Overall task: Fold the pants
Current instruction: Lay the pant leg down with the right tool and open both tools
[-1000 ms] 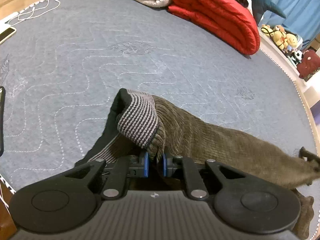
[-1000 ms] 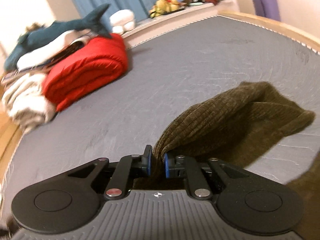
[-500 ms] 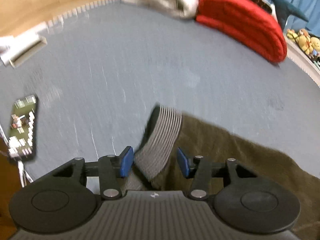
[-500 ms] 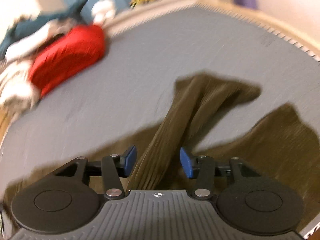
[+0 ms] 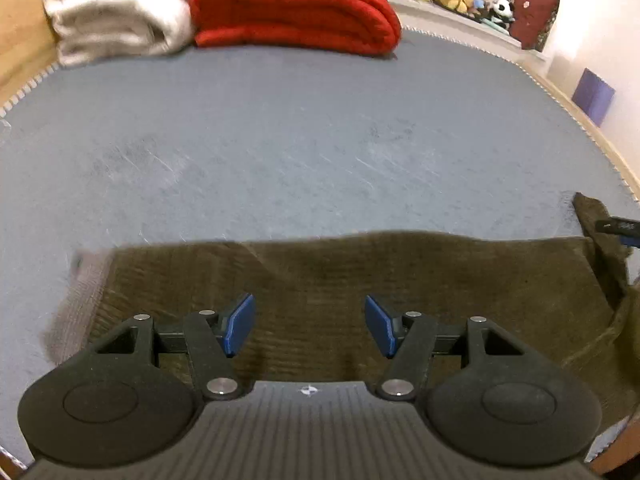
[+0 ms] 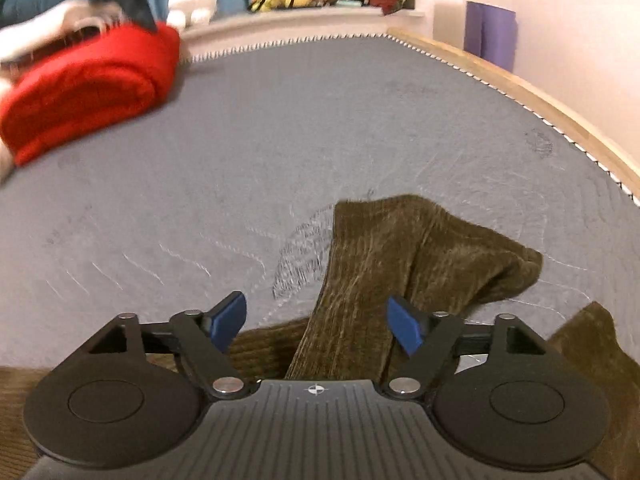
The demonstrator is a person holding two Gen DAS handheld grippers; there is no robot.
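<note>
Pants (image 5: 360, 276) spread across the near edge of the mattress (image 5: 300, 152), one leg (image 6: 400, 256) reaching toward the right edge; rolled blanket (image 5: 296, 4) and folded blanket (image 5: 116, 8) side by side at the far edge.

We record dim, warm indoor light, even, without hard shadows or glare. Strong fisheye bending curves the bed (image 5: 280, 152) edges in both views. Motion blur smears the red blanket (image 6: 84, 84) and the white blanket (image 5: 116, 8) beside it; the quilting stitches streak.
</note>
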